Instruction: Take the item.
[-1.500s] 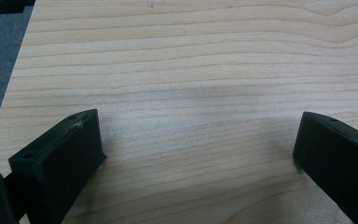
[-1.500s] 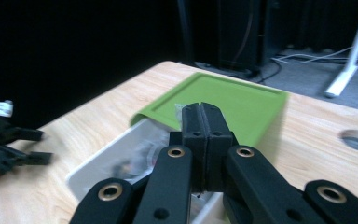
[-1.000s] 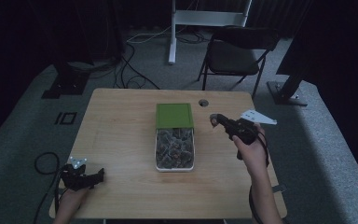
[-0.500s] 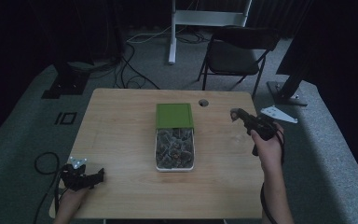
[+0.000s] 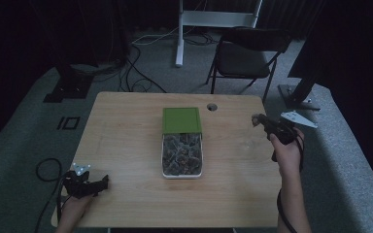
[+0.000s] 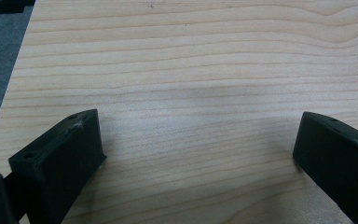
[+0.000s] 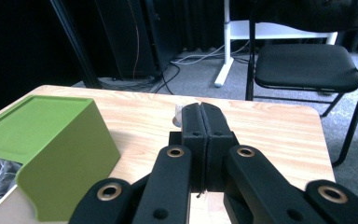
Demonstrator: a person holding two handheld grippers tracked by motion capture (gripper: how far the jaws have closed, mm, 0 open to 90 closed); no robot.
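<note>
Right gripper (image 5: 258, 120), jaws pressed together on nothing, hovers at three o'clock of the green-lidded container (image 5: 181, 141); left gripper (image 6: 193, 154) rests wide open and empty. Part the right jaws before approaching.

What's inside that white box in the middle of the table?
The white box holds a heap of small dark grey pieces, too blurred to identify. A green lid covers its far end, so whatever lies beneath that is hidden.
</note>
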